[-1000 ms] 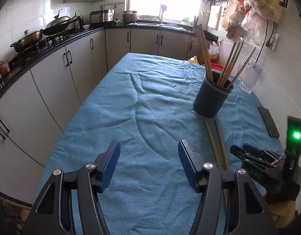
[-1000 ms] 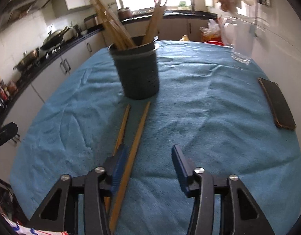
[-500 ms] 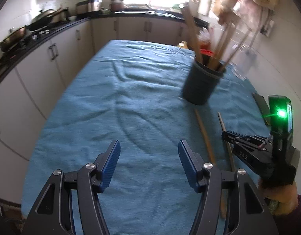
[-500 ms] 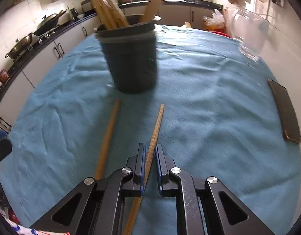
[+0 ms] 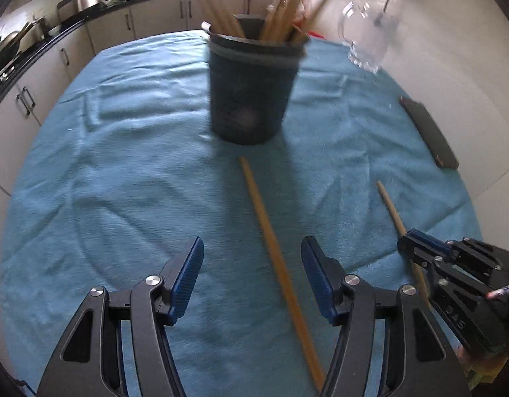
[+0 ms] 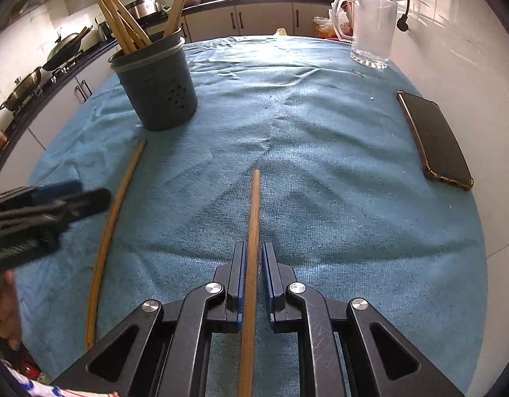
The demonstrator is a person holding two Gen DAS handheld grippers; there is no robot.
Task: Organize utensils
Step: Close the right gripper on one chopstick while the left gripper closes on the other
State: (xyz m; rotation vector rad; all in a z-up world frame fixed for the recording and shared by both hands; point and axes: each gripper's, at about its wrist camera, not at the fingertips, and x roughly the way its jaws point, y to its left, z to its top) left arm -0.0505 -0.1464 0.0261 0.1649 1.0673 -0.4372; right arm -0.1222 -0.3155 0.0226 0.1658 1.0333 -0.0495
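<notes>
A kitchen table covered with a blue towel (image 6: 320, 165) fills both views. Two long wooden chopsticks are the loose items.

The right gripper (image 6: 253, 264) points down at the towel with its blue pads drawn close together, pinching one chopstick (image 6: 254, 218) between them. This held chopstick runs straight forward out of the jaws, its far tip over the open towel in the middle of the table. Its jaws have just been closing, with this chopstick between them.

The left gripper (image 5: 251, 271) has its jaws spread apart, holding nothing. The second chopstick (image 5: 274, 251) lies flat on the towel between its two fingers, closer to the right finger, touching neither pad as far as the view shows. Its far end points toward a dark utensil holder (image 5: 251, 89), stopping just short of its base.

The utensil holder stands upright and already carries a bundle of chopsticks leaning outward. To the right of the holder, near the wall, stands a clear glass pitcher (image 6: 373, 29). A dark phone (image 6: 436, 139) lies flat at the towel's right edge, well apart from both chopsticks.
</notes>
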